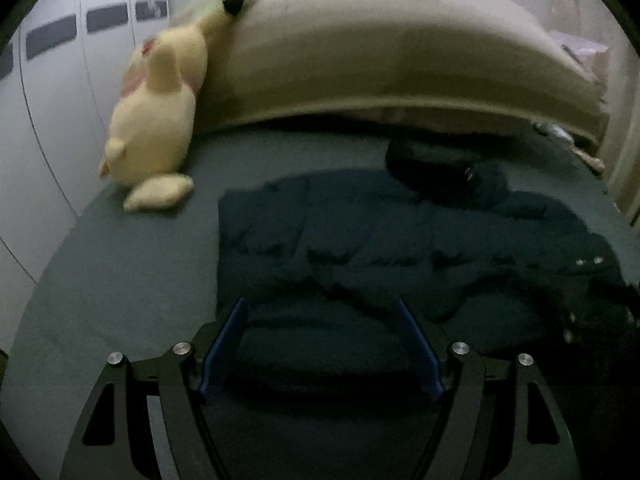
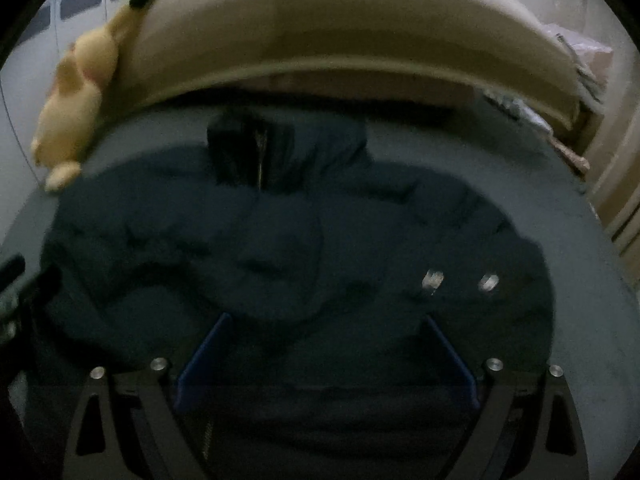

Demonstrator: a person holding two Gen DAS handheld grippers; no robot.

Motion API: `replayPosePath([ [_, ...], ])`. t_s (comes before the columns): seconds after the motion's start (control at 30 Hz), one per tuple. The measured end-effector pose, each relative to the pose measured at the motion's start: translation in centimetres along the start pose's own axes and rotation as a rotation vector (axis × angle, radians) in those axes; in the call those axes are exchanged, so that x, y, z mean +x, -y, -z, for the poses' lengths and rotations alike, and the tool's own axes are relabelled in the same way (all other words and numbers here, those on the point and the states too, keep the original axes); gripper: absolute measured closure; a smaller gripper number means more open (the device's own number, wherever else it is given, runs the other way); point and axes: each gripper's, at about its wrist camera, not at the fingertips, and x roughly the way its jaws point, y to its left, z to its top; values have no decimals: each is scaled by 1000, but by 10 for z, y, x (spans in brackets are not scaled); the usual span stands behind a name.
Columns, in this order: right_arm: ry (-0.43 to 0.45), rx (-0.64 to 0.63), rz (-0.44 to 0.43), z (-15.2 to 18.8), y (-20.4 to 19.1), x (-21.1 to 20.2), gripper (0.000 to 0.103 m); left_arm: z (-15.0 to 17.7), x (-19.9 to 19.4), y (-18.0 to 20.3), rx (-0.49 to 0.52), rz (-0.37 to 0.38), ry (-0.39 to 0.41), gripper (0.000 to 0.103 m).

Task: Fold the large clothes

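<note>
Item: dark padded jacket (image 2: 304,240), hooded, quilted, navy to near-black. It is lying spread flat across the grey-green bedsheet (image 1: 120,264), hood (image 2: 280,148) pointing toward the beige headboard (image 1: 380,52), two metal snaps (image 2: 434,280) showing near its right side. Its left edge is running straight and looks already turned in; the right side is lying loose and rumpled.

Risks, judged:
- The filling is thick and springy, so a fold laid over is likely to be creeping open again unless it is pressed down.
- The shell looks slick; a shallow pinch may be catching only the top layer, leaving the lining behind and the fold skewed.
- Light is poor and both views are blurred, so seams and hem are hard to make out; a grab may be landing off the edge.
- If the two hands are lifting unevenly, the jacket is likely to be dragging across the sheet and losing its squareness.

Left gripper (image 1: 320,308): hovering over the near-left portion of the jacket, tilted steeply downward, jaws standing wide with cloth visible beneath but nothing pinched.

Right gripper (image 2: 328,320): hovering over the near-middle of the jacket, pitched down more steeply, jaws spread very wide, nothing between the blue fingers (image 2: 208,356) but open fabric below.

Surroundings: yellow plush toy (image 1: 156,120) leaning against the headboard at the bed's far-left corner, well apart from the jacket; pale panelled wall (image 1: 52,80) beyond.
</note>
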Motion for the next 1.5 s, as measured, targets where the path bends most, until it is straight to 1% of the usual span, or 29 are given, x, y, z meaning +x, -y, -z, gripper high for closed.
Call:
replayPosePath([
  [0.03,-18,-4,2,3,-1,6,7,1,7,1,14,-3,-28,27],
  [0.07,-19,-3,2,3,-1,6,7,4,20,6,51,-9,-75,27],
  [0.13,-25,2,6,-2,0,2,7,9,21,9,73,-23,-54,27],
  [0.2,17,15,-5,-12,1,-6,7,8,18,7,54,-6,-53,27],
  [0.27,63,33,-6,-26,1,-15,6,6,10,2,23,16,-29,27],
  [0.37,49,64,-11,-47,2,-6,6,3,-6,-5,1,37,13,27],
  [0.47,15,93,13,-58,5,15,6,5,-19,-15,-29,47,43,27],
  [0.53,-59,110,28,-55,7,40,6,7,-17,-16,-16,39,40,27],
  [0.57,-77,111,22,-54,8,46,6,9,-10,-15,-2,27,16,27],
  [0.63,-74,108,29,-51,6,47,6,13,8,-9,24,28,-62,27],
  [0.67,-75,108,31,-51,6,45,6,14,16,-6,43,20,-83,26],
  [0.73,-63,117,17,-51,8,33,6,13,14,-4,57,5,-64,27],
  [0.8,-9,131,-13,-45,12,9,6,11,3,-8,23,19,-35,27],
  [0.87,25,128,-28,-32,15,-10,6,10,-7,-13,-2,13,15,27],
  [0.9,37,127,-38,-22,15,-18,6,9,-9,-14,-7,-2,28,27],
  [0.93,40,117,-51,-12,12,-22,6,8,-7,-13,-7,-7,22,27],
  [0.97,36,102,-57,-7,8,-23,6,7,-1,-10,-2,-2,-8,27],
  [1.0,30,81,-53,0,2,-24,6,9,8,-3,20,3,-56,27],
  [1.03,18,55,-41,6,-4,-18,6,9,14,2,44,3,-88,26],
  [1.07,4,49,-34,8,-6,-13,6,10,19,9,76,-16,-96,26],
  [1.1,-23,43,-27,10,-8,-5,6,10,17,11,90,-28,-76,26],
  [1.13,-33,43,-23,11,-6,-3,6,9,16,11,95,-27,-77,26],
  [1.17,-33,52,-24,10,-4,-6,6,8,10,9,85,-9,-79,27],
  [1.23,-4,84,-42,8,5,-20,6,6,-8,-3,52,13,-41,27],
  [1.3,57,104,-60,9,15,-46,6,8,-35,-20,30,20,26,27],
  [1.37,117,122,-82,12,26,-76,6,19,-68,-47,-5,46,93,27],
  [1.43,183,161,-124,22,41,-115,6,35,-96,-73,-19,63,138,26],
  [1.5,236,163,-147,34,50,-146,6,57,-119,-104,-18,43,175,23],
])
